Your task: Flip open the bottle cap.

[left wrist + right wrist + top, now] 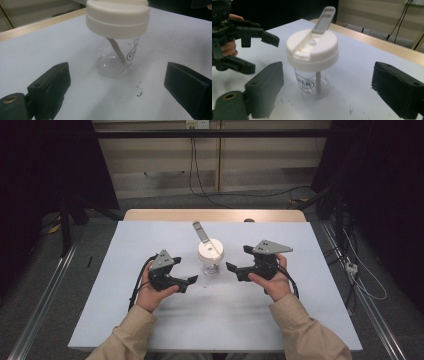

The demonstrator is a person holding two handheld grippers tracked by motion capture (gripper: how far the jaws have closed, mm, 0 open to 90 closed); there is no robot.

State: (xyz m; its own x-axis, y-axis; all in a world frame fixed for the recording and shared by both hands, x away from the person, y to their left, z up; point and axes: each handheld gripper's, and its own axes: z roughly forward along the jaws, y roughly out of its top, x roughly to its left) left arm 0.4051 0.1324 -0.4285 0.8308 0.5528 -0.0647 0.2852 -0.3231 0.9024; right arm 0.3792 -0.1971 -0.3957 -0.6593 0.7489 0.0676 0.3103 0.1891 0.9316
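A clear plastic cup point(212, 266) with a cream lid point(210, 250) stands upright at the middle of the white table point(125, 320). Its flip cap point(324, 18) is raised, and a straw point(117, 51) leans inside the cup. My left gripper point(186, 271) is just left of the cup and open; in the left gripper view, the cup point(113, 62) stands a little beyond the wide-apart jaws. My right gripper point(239, 260) is just right of the cup and open too. In the right gripper view, the cup point(312, 85) stands between and beyond the jaws, untouched, with the left gripper point(259, 53) behind it.
Small dark specks point(139, 92) lie on the sheet near the cup's foot. A wooden table edge point(215, 215) runs along the far side. Cables point(200, 180) trail over the floor beyond, and metal rails point(35, 320) flank the table.
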